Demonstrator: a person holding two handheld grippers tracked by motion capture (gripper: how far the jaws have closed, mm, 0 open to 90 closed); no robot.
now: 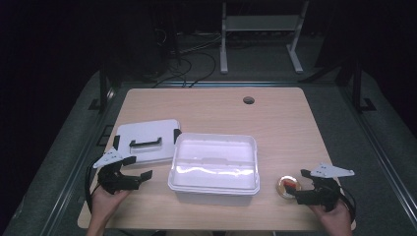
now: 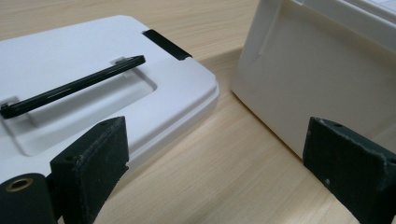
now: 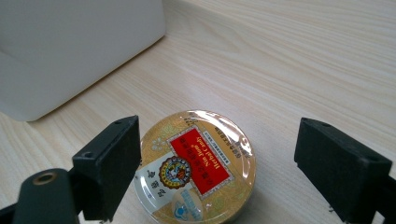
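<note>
A round gold tin (image 3: 198,169) with a red label lies flat on the wooden table (image 1: 275,118), right of a white plastic box (image 1: 214,163). My right gripper (image 3: 247,168) stands open around the tin, one jaw on each side, neither touching it; in the high view the right gripper (image 1: 301,186) sits at the tin (image 1: 287,186). The box's white lid (image 1: 146,139) with a black handle (image 2: 70,87) lies flat left of the box. My left gripper (image 1: 138,169) is open just in front of the lid, with bare table between its jaws (image 2: 219,172).
The white box wall (image 2: 322,88) rises close on the right of the left gripper. A round hole (image 1: 249,100) is cut in the table's far side. Beyond the table stand a white frame (image 1: 260,29) and cables on the dark floor.
</note>
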